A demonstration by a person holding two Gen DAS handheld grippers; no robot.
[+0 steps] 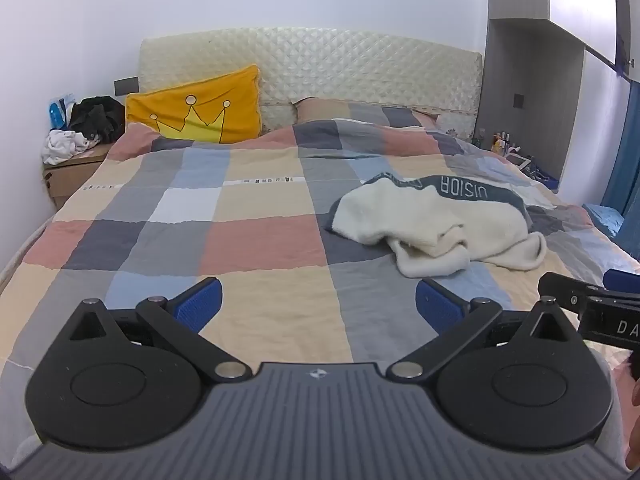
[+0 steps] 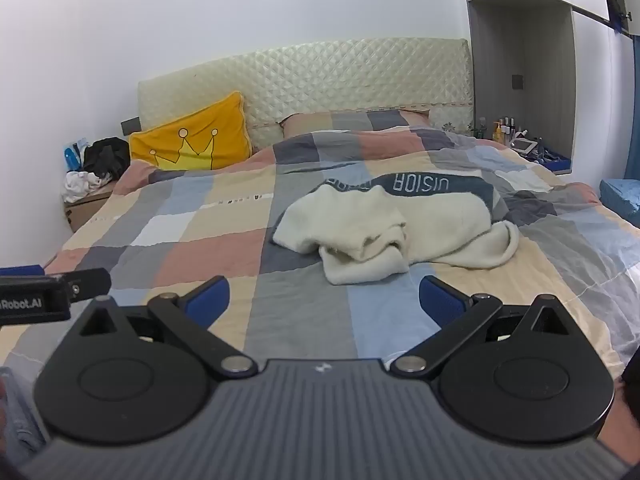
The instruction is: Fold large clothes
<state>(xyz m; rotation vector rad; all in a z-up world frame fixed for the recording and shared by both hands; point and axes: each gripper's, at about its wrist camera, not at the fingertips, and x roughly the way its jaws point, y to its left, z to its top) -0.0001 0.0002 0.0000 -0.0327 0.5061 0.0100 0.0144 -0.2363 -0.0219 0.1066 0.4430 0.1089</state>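
The cream garment (image 2: 384,228) lies crumpled on the checked bed (image 2: 200,248), its length running across the view, ahead of both tools. The right tool (image 2: 324,300) faces it squarely and looks nearer; the left tool (image 1: 318,304) has it off to its right (both spread wide, holding nothing).

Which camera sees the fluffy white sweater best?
The right wrist view: the white sweater lies crumpled near the middle, straight ahead of the open fingers. In the left wrist view the same sweater sits off to the right.
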